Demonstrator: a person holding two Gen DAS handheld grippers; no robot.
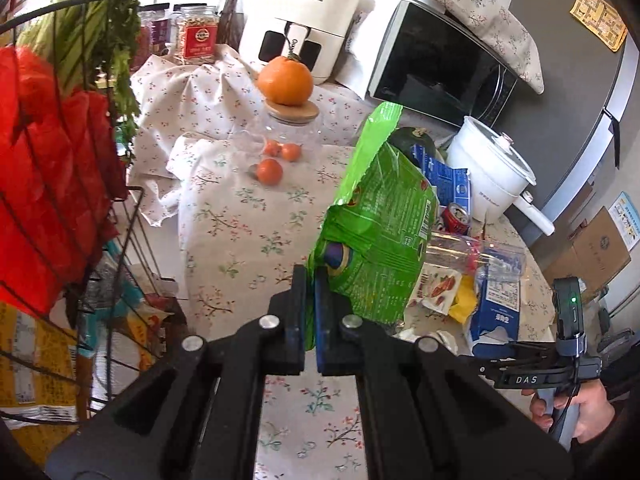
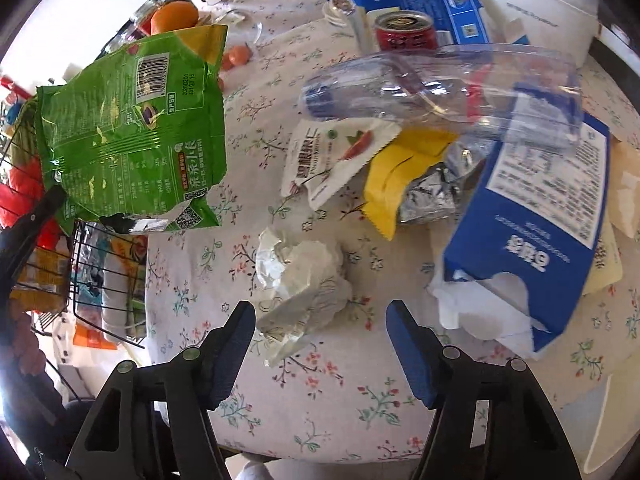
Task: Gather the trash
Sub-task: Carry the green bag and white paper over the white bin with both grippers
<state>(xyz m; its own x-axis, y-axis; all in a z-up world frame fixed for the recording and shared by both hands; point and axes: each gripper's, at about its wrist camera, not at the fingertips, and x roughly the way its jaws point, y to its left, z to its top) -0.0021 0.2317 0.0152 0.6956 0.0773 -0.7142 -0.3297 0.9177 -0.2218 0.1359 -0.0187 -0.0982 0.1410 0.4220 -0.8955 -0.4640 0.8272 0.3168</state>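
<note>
My left gripper [image 1: 310,280] is shut on the lower corner of an empty green snack bag [image 1: 376,224], which hangs lifted above the floral tablecloth. The same green snack bag [image 2: 132,132] shows at the left of the right wrist view. My right gripper [image 2: 320,316] stands open just above a crumpled white paper wad [image 2: 300,280], its fingertips to either side of the wad's near end without touching it. Beyond lie a white nut wrapper [image 2: 332,156], a yellow wrapper [image 2: 400,172], crumpled foil [image 2: 432,196], a clear plastic bottle [image 2: 440,88], a blue carton [image 2: 532,208] and a red can [image 2: 404,34].
A black wire rack [image 1: 100,208] with red bags and greens stands left of the table. On the table are a glass jar [image 1: 288,140] with an orange [image 1: 285,80] on its lid, a white air fryer [image 1: 300,16], a microwave [image 1: 436,68] and a white pot [image 1: 492,164].
</note>
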